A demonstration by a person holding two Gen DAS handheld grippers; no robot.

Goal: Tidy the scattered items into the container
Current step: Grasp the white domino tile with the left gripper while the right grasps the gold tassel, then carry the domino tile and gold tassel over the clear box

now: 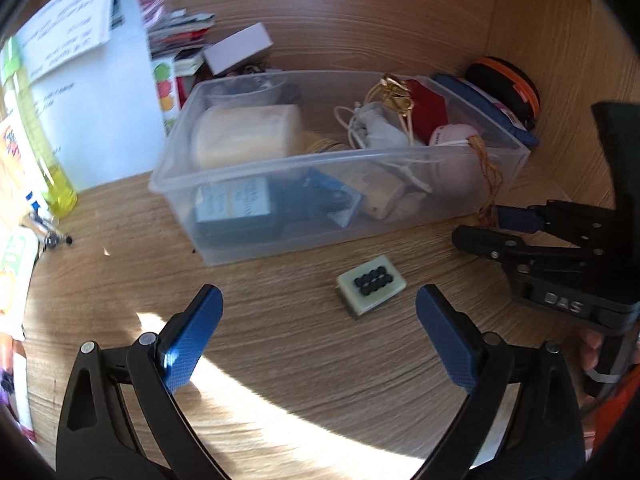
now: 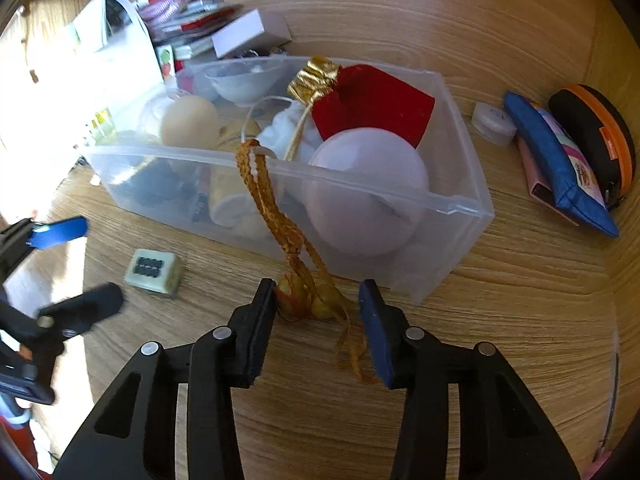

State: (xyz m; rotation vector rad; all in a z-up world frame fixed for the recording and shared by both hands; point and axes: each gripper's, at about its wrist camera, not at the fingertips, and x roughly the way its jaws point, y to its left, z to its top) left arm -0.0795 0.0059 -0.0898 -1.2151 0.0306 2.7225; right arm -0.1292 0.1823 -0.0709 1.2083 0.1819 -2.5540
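A clear plastic box (image 1: 280,158) (image 2: 460,200) full of small items stands on the wooden desk. A golden braided cord (image 2: 276,216) (image 1: 490,176) hangs over its front rim, ending in a yellow-red knot charm (image 2: 304,300) on the desk. My right gripper (image 2: 317,286) (image 1: 478,224) straddles that charm. Its left finger touches the charm and its right pad stands a little apart, so the jaws are open. A pale green tile with black dots (image 1: 372,288) (image 2: 154,270) lies in front of the box. My left gripper (image 1: 319,292) (image 2: 100,260) is wide open just short of the tile.
A blue pouch (image 2: 560,168), a black-and-orange round case (image 2: 600,136) and a small white jar (image 2: 494,122) lie right of the box. Behind it sit a white carton (image 2: 250,34) and packets. Papers (image 1: 80,80), a yellow bottle (image 1: 56,176) and a pen (image 1: 52,236) crowd the left.
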